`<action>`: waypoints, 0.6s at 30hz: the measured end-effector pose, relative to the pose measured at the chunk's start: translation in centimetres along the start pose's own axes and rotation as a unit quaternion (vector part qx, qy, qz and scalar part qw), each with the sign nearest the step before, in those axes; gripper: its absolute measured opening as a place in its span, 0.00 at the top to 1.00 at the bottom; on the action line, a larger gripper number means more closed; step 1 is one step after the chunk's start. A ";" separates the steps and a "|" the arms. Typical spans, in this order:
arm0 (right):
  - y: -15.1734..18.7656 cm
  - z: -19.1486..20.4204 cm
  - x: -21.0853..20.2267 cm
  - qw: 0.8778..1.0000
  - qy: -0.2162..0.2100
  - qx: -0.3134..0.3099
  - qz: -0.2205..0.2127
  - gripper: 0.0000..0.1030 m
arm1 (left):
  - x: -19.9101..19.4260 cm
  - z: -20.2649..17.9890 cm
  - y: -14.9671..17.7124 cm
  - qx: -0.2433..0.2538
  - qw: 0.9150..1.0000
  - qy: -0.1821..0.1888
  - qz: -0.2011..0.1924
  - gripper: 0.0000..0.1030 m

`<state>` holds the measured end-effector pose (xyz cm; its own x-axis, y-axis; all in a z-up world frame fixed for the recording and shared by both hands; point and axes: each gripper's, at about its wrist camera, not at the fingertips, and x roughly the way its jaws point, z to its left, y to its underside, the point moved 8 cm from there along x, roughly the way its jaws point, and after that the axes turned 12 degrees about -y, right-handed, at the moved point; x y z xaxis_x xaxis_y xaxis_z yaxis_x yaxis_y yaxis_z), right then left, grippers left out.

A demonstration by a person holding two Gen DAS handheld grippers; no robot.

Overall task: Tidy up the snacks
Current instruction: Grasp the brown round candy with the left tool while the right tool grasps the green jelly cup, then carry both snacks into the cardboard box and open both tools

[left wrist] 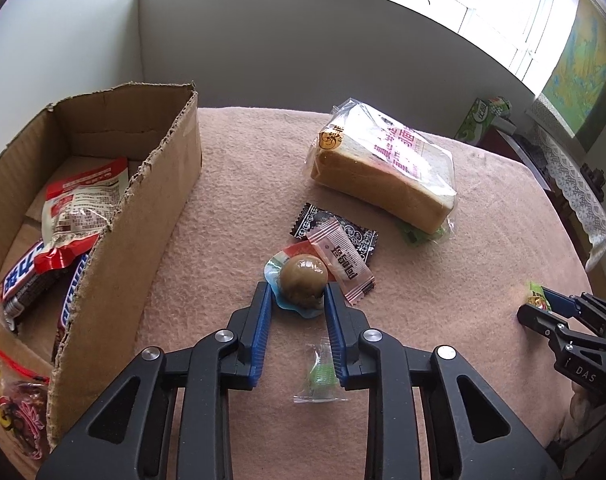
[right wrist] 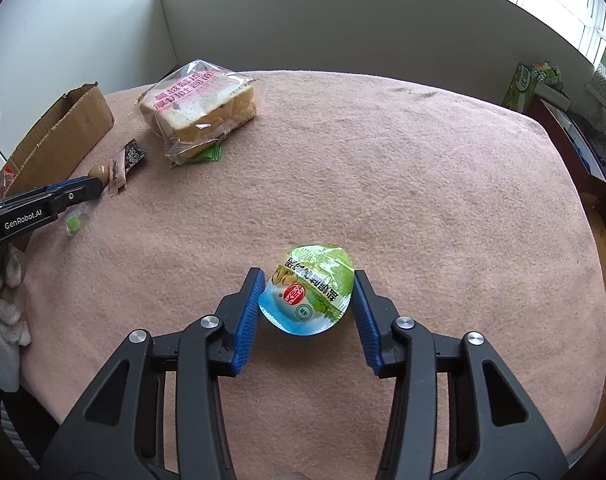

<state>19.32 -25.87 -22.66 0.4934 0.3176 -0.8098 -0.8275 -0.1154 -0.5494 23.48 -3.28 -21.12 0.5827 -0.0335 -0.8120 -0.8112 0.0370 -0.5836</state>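
The left hand-held gripper (left wrist: 297,294) has its blue ribbed pads against both sides of a round brown egg sealed in a clear domed pack (left wrist: 303,282), grasping it where it lies on the pink fleecy cloth over the counter (left wrist: 443,280). That dome looks smooth and slippery, so a hold across its widest part seems safest; squeezing hard could crush the egg. A small clear wrapper with a green sweet (left wrist: 321,376) lies just under the left gripper's right finger.

The right hand-held gripper (right wrist: 309,300) straddles a green and blue foil-topped round pack (right wrist: 309,290). Its left pad touches the rim while the right one stands just clear, so it is not yet clenched. That pack should be light, with a crinkly rim.

Beyond the egg lie a pink sachet (left wrist: 345,266) over a black patterned sachet (left wrist: 333,228), then a soft bagged loaf of sliced bread (left wrist: 383,164). The brown cardboard box (left wrist: 143,216) at the left already holds several snacks.
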 end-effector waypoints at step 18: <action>0.0 -0.3 -3.2 0.999 -0.015 0.012 -0.027 0.56 | -3.0 0.3 1.3 0.001 1.000 0.016 -0.016 0.79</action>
<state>17.80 -27.16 -20.10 0.5298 0.3514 -0.7719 -0.8061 -0.0743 -0.5871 20.64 -2.82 -19.43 0.6059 -0.0669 -0.7927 -0.7924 0.0367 -0.6088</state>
